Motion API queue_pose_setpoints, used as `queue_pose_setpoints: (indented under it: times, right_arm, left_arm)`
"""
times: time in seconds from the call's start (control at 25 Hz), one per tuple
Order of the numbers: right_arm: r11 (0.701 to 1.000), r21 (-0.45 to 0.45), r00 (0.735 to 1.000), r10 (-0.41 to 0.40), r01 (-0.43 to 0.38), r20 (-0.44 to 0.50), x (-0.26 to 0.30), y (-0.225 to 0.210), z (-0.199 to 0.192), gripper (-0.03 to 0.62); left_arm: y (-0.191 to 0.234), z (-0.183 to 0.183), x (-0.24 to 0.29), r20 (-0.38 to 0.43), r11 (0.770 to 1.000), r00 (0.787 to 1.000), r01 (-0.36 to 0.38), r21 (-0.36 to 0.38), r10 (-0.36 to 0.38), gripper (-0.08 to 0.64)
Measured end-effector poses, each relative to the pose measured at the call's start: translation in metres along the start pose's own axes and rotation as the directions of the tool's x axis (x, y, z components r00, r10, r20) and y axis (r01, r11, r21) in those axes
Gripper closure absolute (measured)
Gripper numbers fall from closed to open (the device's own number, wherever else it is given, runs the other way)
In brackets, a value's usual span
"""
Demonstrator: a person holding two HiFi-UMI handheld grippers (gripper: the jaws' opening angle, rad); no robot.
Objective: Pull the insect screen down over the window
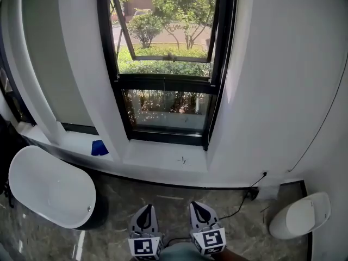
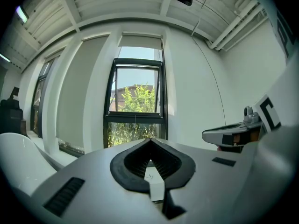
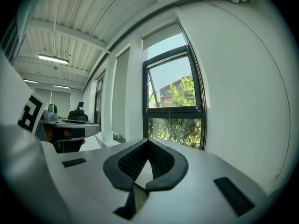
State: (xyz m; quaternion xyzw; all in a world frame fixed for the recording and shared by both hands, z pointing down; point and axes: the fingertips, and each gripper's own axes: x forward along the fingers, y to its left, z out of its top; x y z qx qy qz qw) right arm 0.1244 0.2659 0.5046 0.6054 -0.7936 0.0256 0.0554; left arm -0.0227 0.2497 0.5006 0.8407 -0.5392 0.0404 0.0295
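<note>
Pose: the left gripper (image 1: 145,208), grey plastic with black-lined jaws, and the matching right gripper (image 1: 196,205) are held low and side by side at the bottom of the head view. Both point almost level toward the wall ahead. The left gripper's jaws are closed tip to tip with nothing between them, and the right gripper's jaws are the same.

Room: a grey marble-patterned floor (image 1: 179,194) and white walls. A white oval bathtub (image 1: 49,186) stands at the left, with a small blue object (image 1: 99,147) on the white ledge (image 1: 163,157) beside it. A black cable (image 1: 244,197) runs along the right wall.

Task item: the black-framed window (image 1: 163,83) stands straight ahead, its upper sash tilted outward. The pale grey insect screen (image 2: 140,41) sits drawn up at the head of the frame, high above both grippers and well apart from them.
</note>
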Motion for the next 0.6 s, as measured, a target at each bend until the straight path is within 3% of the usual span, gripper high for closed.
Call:
queue_pose_setpoints:
  times: [0.6]
  right_arm:
    - [1.000,0.007,1.000,-0.004,0.004,0.008,-0.003,0.006,0.004,0.589]
  left_arm:
    - [0.006,0.002,-0.010,0.028,1.000,1.000,-0.008,0.005,0.008,0.546]
